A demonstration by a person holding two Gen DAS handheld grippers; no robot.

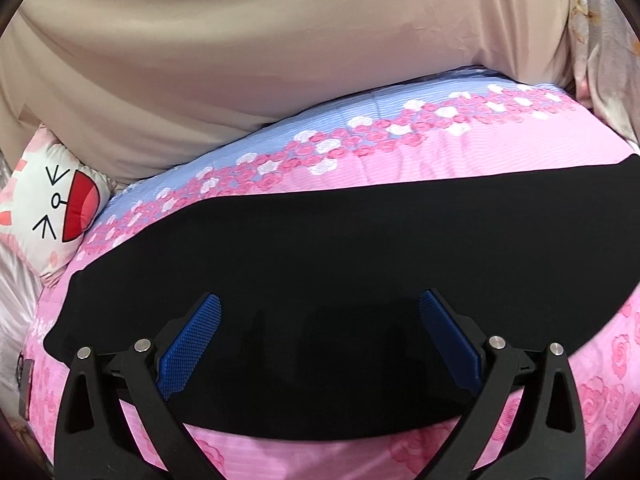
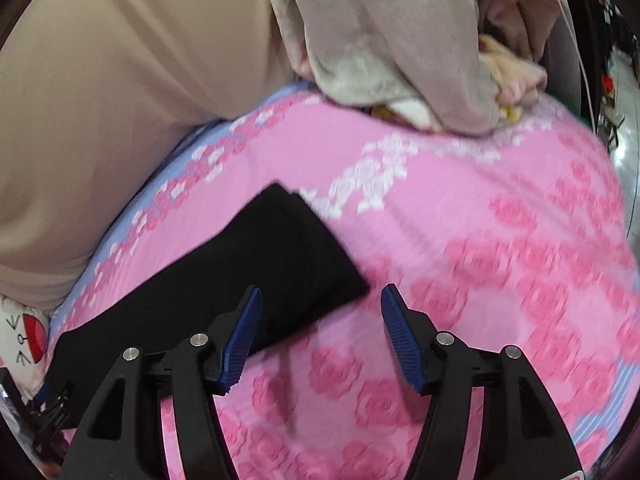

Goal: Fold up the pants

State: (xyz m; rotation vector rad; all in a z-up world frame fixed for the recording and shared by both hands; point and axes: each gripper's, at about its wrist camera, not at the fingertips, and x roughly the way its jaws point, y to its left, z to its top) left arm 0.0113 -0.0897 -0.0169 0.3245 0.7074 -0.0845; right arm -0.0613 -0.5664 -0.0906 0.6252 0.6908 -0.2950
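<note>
Black pants (image 1: 340, 264) lie flat as a long strip across the pink rose-print bedspread (image 1: 440, 148). My left gripper (image 1: 320, 304) is open and empty, hovering over the near part of the pants. In the right wrist view the pants (image 2: 256, 264) run from lower left to a squared end near the centre. My right gripper (image 2: 322, 300) is open and empty, just past that end, with its left finger (image 2: 244, 328) over the pants' edge and its right finger over bare bedspread (image 2: 500, 260).
A beige padded headboard or cushion (image 1: 240, 60) rises behind the bed. A cartoon cat pillow (image 1: 52, 208) sits at the left. A heap of grey and cream cloth (image 2: 400, 40) lies at the bed's far right. The bed edge and room clutter (image 2: 608, 80) are at the right.
</note>
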